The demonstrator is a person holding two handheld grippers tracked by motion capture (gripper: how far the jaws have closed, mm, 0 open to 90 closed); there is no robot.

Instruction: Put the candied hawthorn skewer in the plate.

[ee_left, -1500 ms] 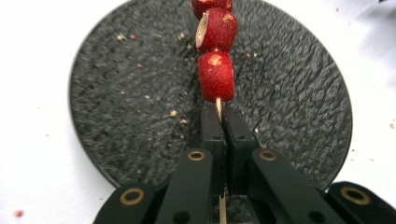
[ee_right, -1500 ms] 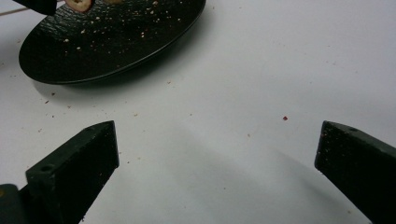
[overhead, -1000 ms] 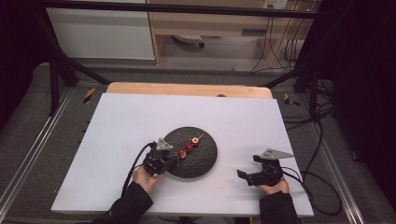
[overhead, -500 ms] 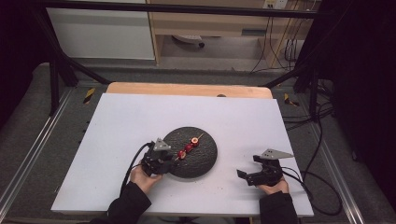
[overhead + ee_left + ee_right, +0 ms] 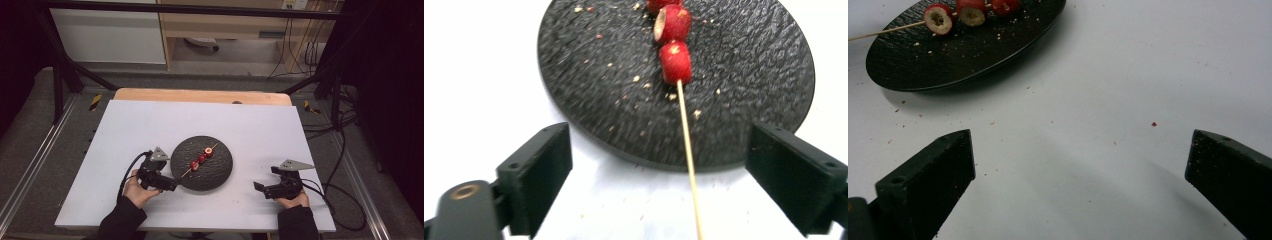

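A white table top (image 5: 150,130) carries a round black plate (image 5: 220,172) near its front middle, with fine crumbs (image 5: 1154,124) (possibly reddish bits, too small to tell) scattered just beside it.

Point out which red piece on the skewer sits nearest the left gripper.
The end red piece on the skewer, lowest in the left gripper view, beside the bare stick; the others sit farther up.
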